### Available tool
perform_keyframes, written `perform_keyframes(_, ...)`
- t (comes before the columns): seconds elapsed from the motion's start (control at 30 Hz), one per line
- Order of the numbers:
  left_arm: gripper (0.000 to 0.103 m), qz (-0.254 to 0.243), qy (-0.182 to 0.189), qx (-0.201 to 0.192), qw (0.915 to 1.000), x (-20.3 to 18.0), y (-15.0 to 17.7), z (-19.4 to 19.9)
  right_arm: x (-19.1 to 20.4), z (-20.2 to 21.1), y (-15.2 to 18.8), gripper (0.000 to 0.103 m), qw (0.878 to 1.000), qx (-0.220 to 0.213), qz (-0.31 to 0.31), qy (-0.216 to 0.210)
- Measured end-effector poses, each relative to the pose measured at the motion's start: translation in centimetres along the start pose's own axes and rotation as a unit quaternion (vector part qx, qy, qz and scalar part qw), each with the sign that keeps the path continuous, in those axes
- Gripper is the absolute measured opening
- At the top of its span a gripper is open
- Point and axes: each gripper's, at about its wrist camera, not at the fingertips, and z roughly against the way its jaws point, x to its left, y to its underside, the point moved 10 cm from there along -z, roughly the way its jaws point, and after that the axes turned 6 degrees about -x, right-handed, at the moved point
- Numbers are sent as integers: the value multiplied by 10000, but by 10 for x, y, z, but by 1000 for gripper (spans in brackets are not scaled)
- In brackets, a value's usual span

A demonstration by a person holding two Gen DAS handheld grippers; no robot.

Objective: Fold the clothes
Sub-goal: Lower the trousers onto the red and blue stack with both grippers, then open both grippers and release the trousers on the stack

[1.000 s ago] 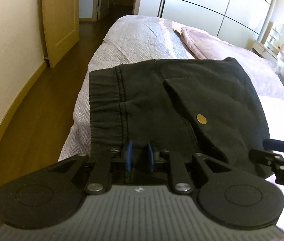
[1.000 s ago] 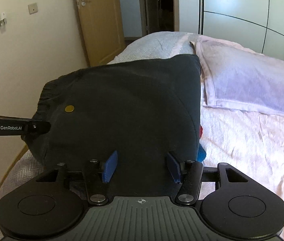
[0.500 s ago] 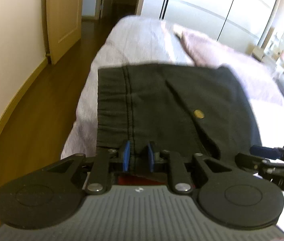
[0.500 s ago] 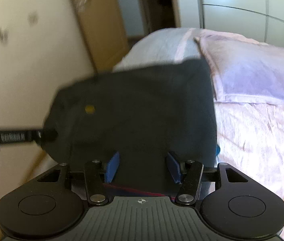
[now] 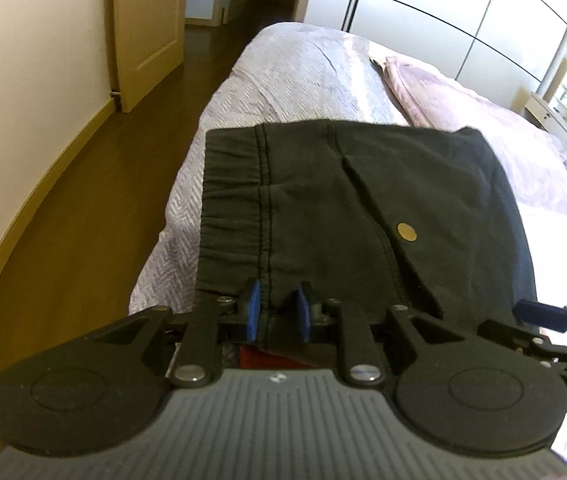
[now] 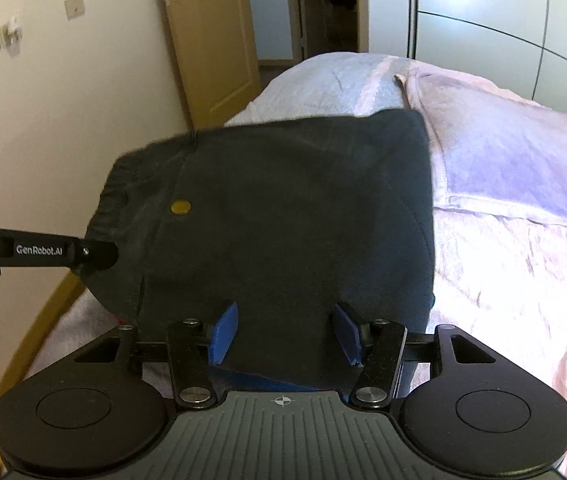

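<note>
Bed (image 5: 291,80) edge hidden under dark trousers (image 5: 355,208) pinched by left tool (image 5: 277,312); right tool (image 6: 283,334) gapes.

Bedroom interior, daylit, bed along a cream wall.

Cream wall (image 5: 31,80) on the left with a wooden skirting board (image 5: 23,216) at its foot; dark wood floor (image 5: 83,208) runs to an open doorway (image 6: 279,12). A light wooden door (image 5: 147,28) stands open against the wall (lever handle visible in the right wrist view). Wall switches (image 6: 73,8) are mounted beside the door. The bed (image 5: 295,76) carries a pale herringbone cover, with a pink blanket (image 6: 523,160) laid across it. White panelled wardrobe (image 5: 463,12) fills the far wall; a dressing table (image 5: 555,112) sits at far right.
</note>
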Motion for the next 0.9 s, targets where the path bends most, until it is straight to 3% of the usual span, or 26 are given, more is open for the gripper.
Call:
perform_keyframes(0.3,37,121,-380,190,9990,-13,-17,42,-3,32,-5,58,9994,137,-298,58)
perform_keyframes(0.43,39,38,-524,304,9982,-22,-17,64,-4,44,-4,65,9980,360,-510,78)
perform_keyframes(0.6,43,-82,-762,338,9965,-31,-19,91,-8,67,-6,66,9970,459,-592,192)
perform_keyframes(0.9,57,-81,-1022,32,9947,-48,-19,151,-8,113,-13,66,9972,403,-609,170)
